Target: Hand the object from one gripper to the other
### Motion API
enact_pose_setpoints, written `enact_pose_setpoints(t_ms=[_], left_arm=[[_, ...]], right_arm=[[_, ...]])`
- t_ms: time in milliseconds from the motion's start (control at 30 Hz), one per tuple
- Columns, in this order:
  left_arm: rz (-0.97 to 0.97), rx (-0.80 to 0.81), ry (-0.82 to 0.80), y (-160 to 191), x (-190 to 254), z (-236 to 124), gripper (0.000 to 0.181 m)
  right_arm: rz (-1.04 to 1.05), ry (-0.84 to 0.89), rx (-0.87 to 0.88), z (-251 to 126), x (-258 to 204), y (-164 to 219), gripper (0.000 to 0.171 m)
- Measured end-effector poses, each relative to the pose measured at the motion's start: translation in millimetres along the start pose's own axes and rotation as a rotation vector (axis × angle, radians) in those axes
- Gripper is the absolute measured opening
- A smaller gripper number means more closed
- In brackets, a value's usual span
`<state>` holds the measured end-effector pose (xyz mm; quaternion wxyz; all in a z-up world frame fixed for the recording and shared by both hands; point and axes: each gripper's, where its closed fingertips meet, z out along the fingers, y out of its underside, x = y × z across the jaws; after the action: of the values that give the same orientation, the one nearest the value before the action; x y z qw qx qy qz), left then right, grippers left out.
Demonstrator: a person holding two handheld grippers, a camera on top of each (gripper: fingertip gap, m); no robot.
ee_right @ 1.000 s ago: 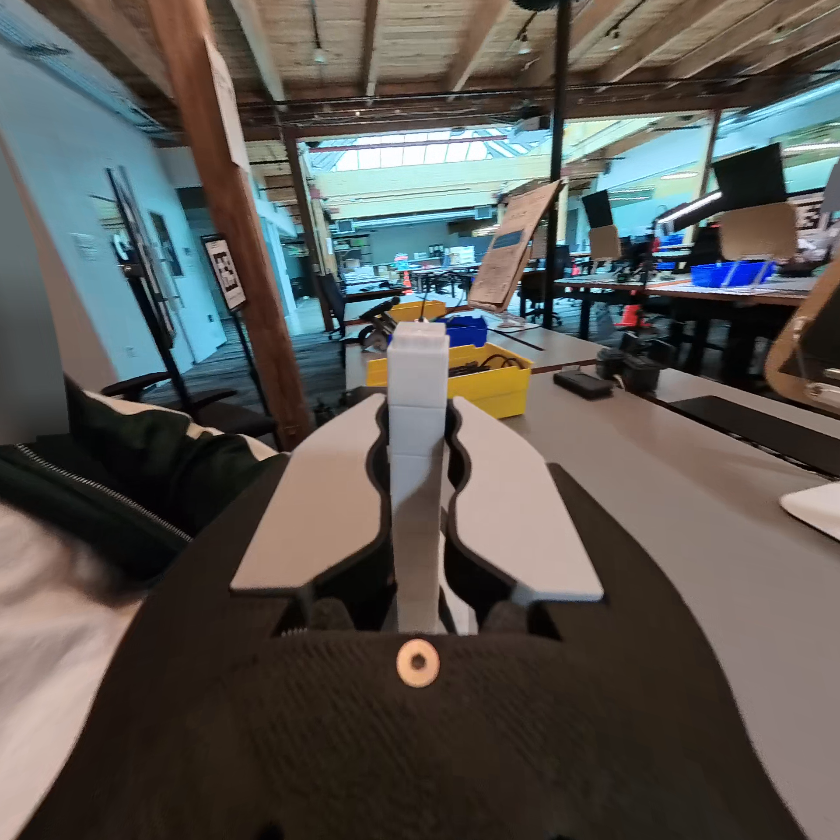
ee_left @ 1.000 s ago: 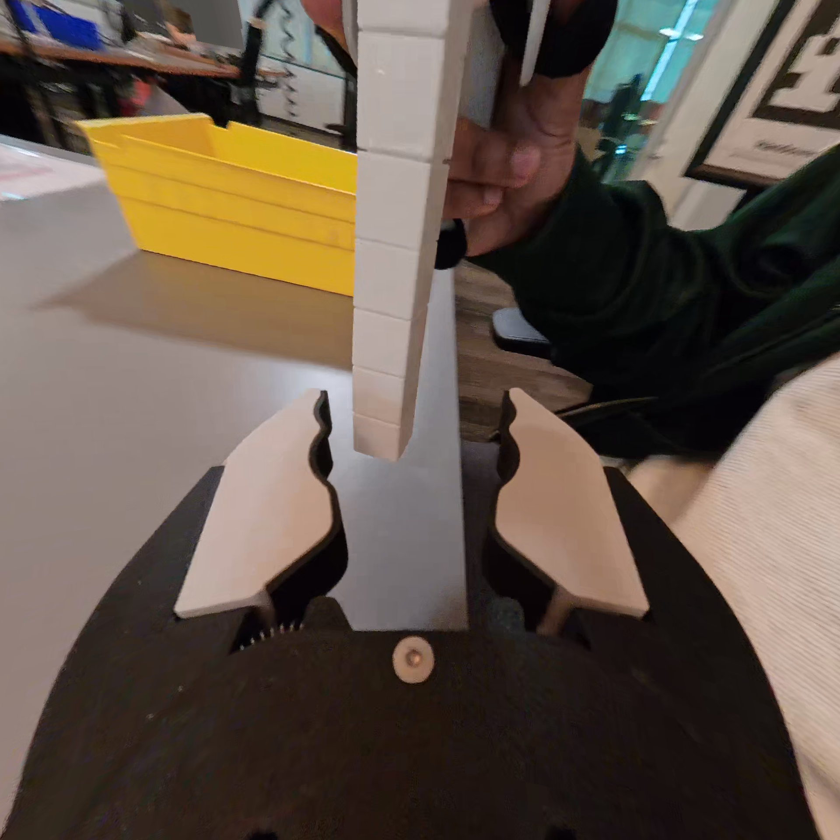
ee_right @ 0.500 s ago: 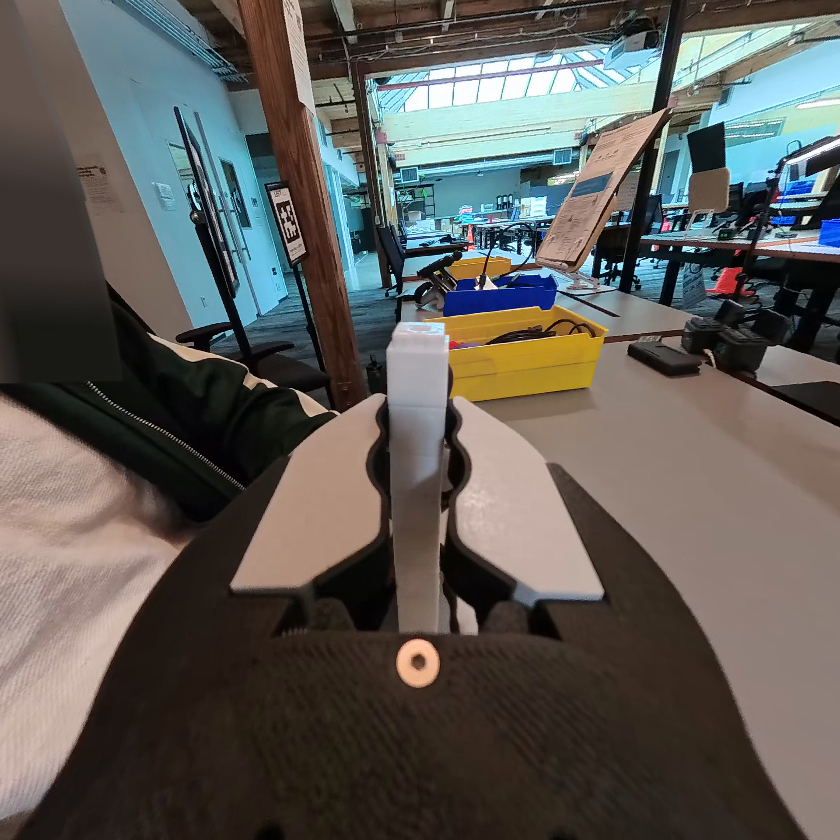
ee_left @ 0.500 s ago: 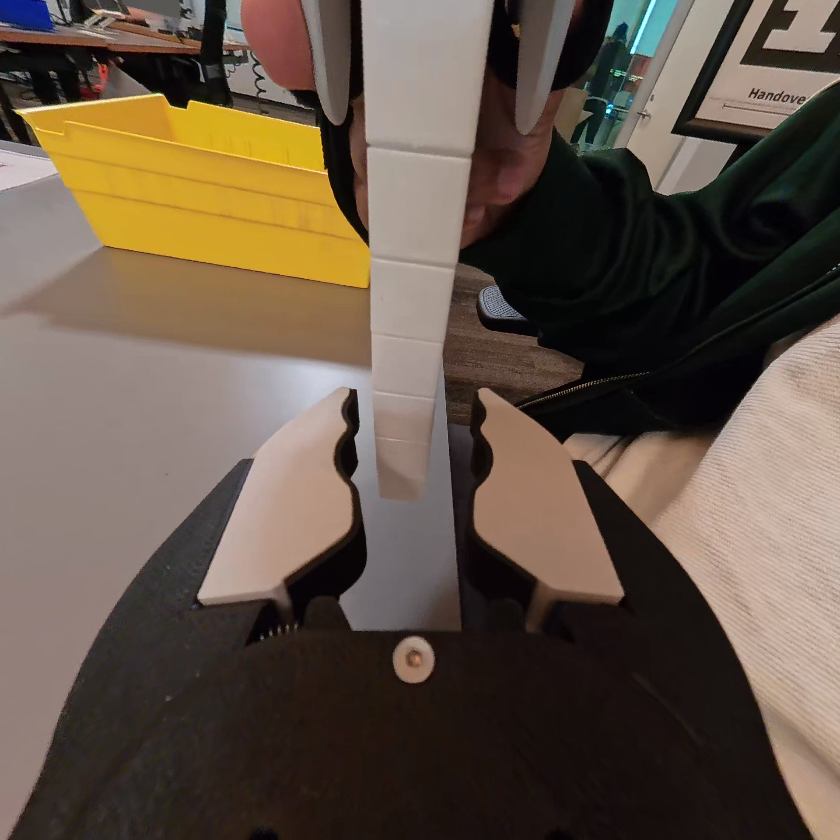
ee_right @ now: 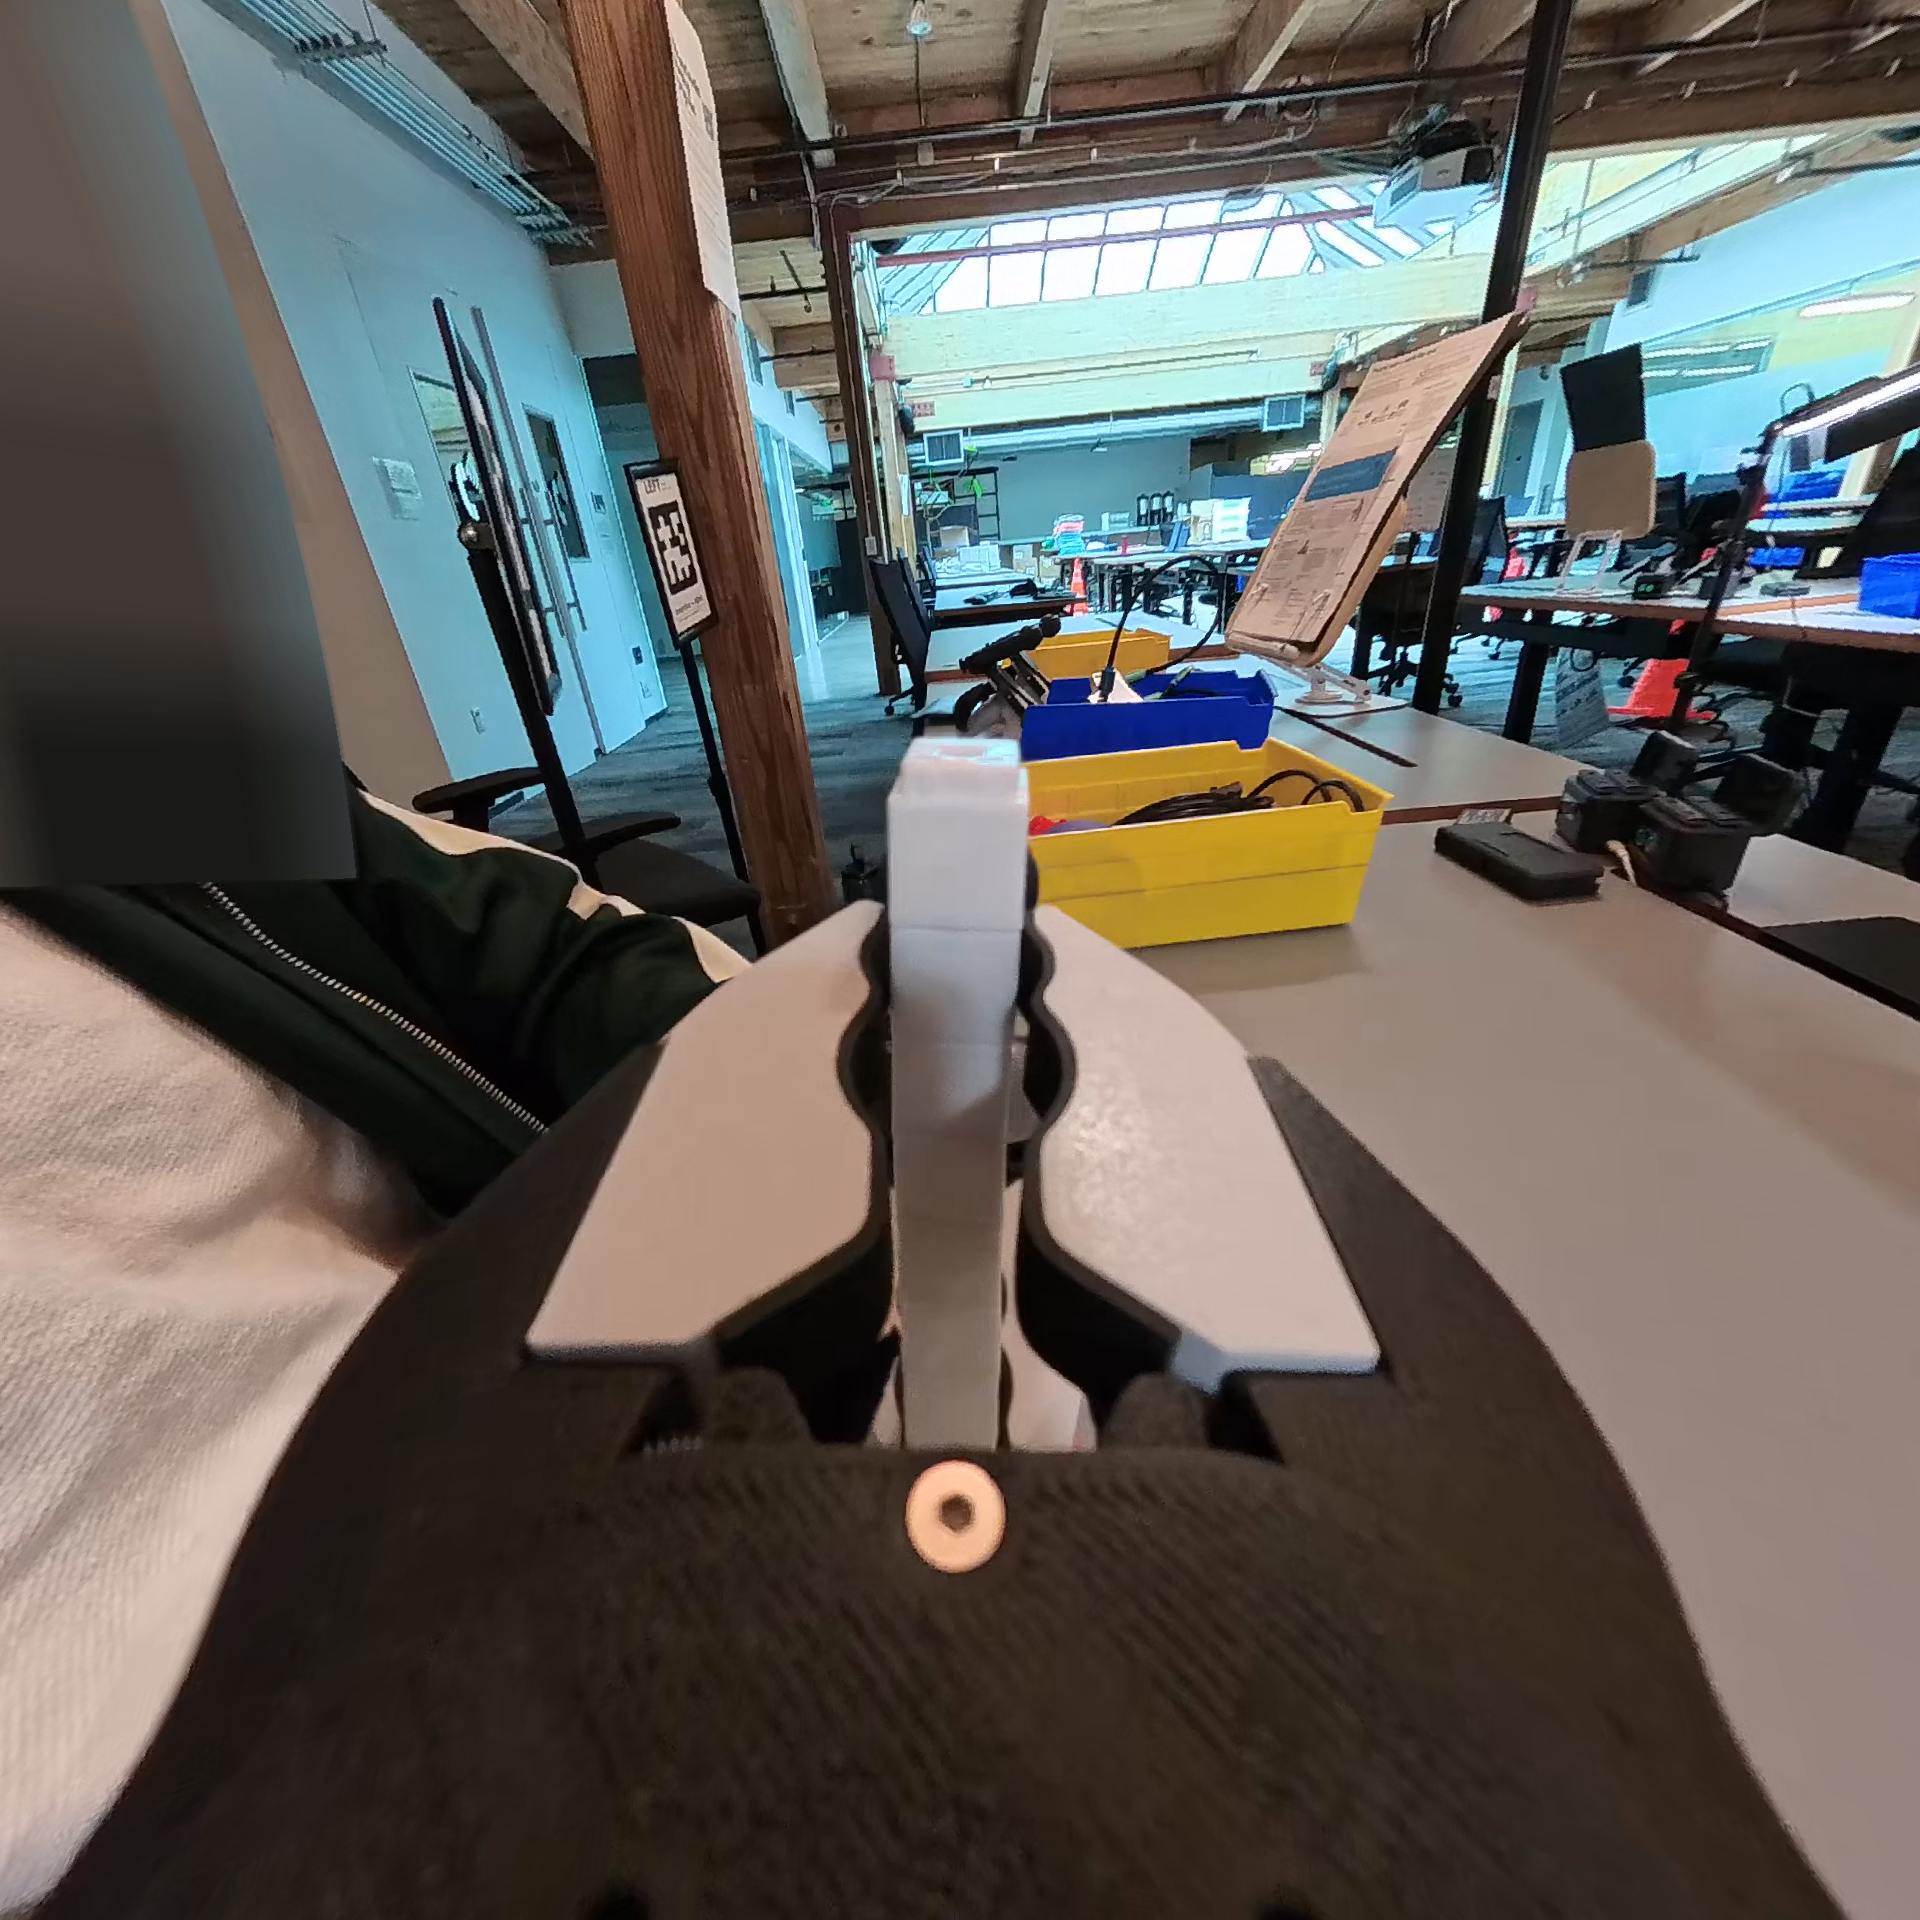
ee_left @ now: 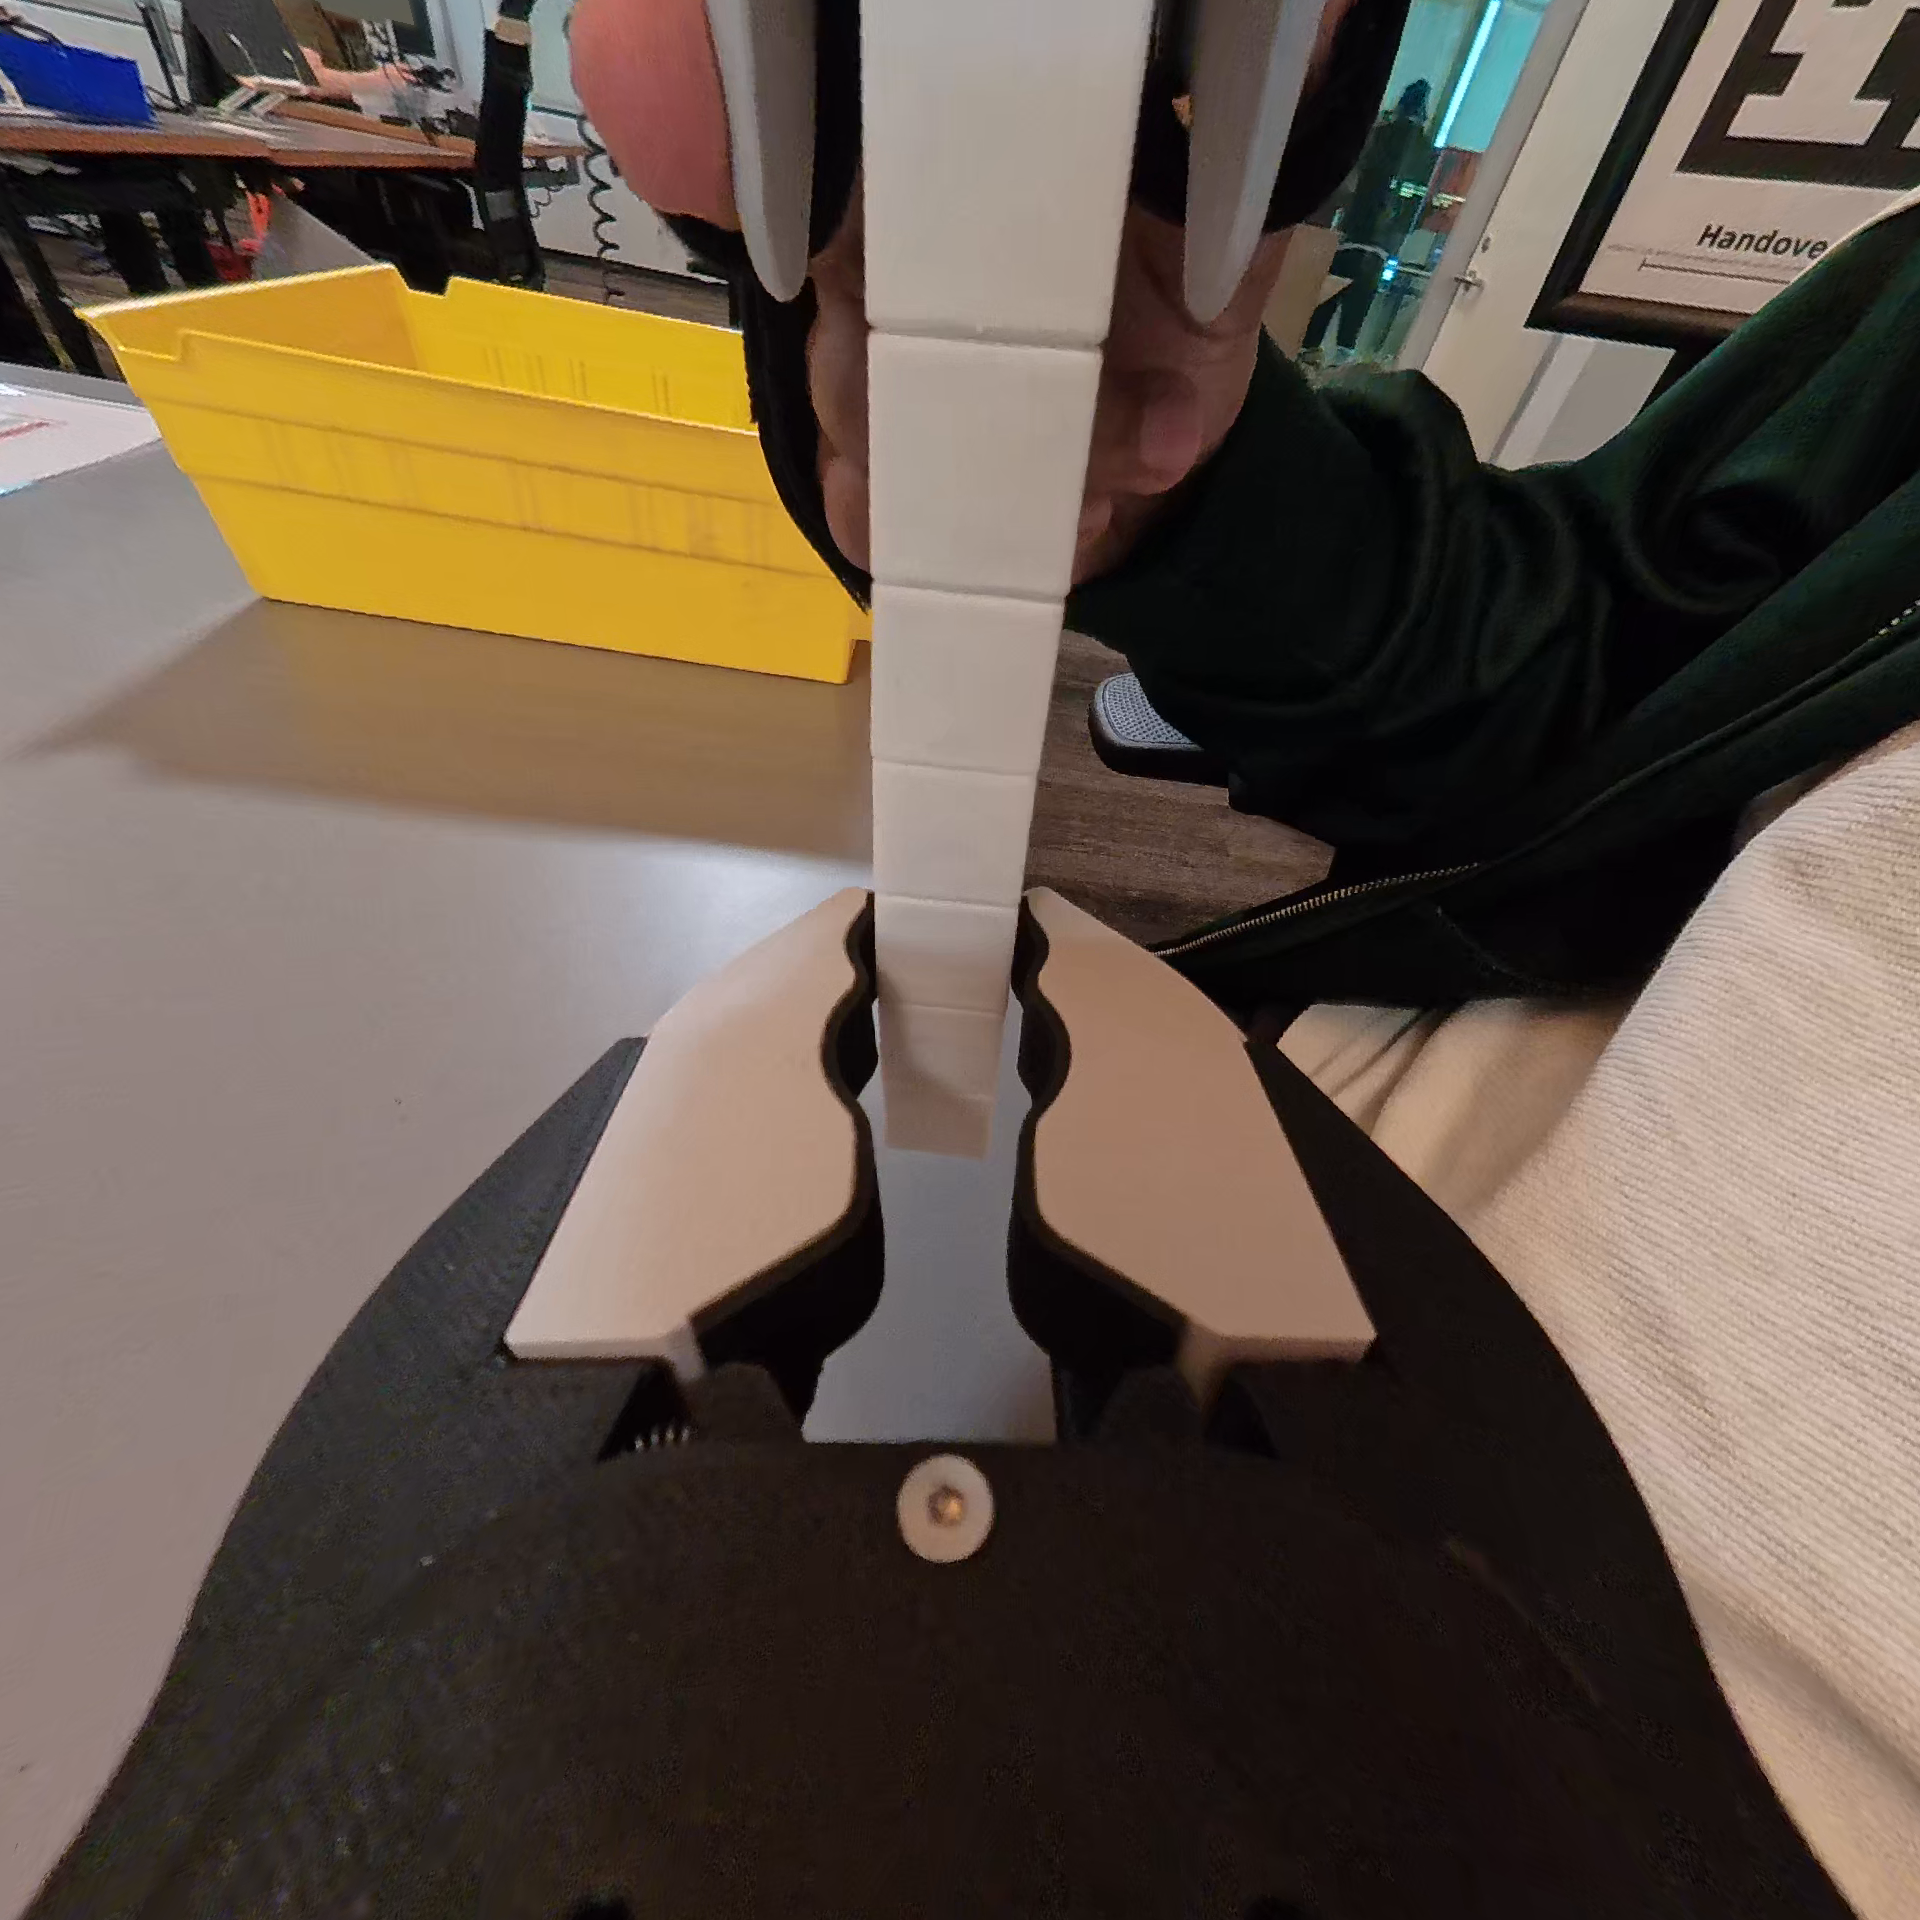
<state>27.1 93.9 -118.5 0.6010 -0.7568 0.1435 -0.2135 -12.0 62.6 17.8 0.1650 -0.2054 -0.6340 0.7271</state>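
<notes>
A long white segmented bar point(ee_left: 966, 686) stands upright between the two grippers. My left gripper point(ee_left: 945, 920) is shut on its lower end, with both fingertips pressed against its sides. My right gripper point(ee_left: 997, 260) comes down from above and holds the upper end, with a person's hand behind it. In the right wrist view, my right gripper point(ee_right: 954, 925) is shut on the bar point(ee_right: 956, 831), which sticks out past the fingertips. Both grippers hold the bar above the grey table point(ee_left: 260, 987).
A yellow bin point(ee_left: 468, 468) stands on the table behind the bar. A dark green sleeve point(ee_left: 1507, 623) and a light shirt fill the right. In the right wrist view, a yellow bin point(ee_right: 1195, 862) with cables, a blue bin point(ee_right: 1143, 717), black devices point(ee_right: 1662, 831) and a wooden post point(ee_right: 686, 468) lie ahead. The tips of one gripper are about 15 cm away from the tips of the other.
My left jaws have closed from wide open onto the bar's lower end, and the bar now sits deeper between them. My right gripper has stayed shut on the bar.
</notes>
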Motion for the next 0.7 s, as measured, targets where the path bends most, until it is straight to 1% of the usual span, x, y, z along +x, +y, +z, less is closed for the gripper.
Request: enact_pose_setpoints(t_ms=[67, 167, 267, 533, 700], left_arm=[[0.000, -0.007, -0.009, 0, -1, 0, 0.023], [0.000, 0.005, -0.025, -4, -2, -1, 0.023], [0.002, 0.031, -0.057, -10, -7, -4, 0.023], [-0.019, 0.063, -0.074, -15, -14, -12, 0.023], [-0.020, 0.050, -0.085, -16, -19, -18, 0.023]], right_arm=[[-0.010, 0.016, 0.014, -1, 2, -2, 0.027], [-0.009, 0.038, 0.026, -2, 5, -4, 0.043], [-0.014, 0.070, 0.032, -3, 10, -5, 0.050], [-0.003, 0.108, 0.058, -10, 20, -5, 0.048], [-0.024, 0.129, 0.011, -12, 27, 11, 0.046]])
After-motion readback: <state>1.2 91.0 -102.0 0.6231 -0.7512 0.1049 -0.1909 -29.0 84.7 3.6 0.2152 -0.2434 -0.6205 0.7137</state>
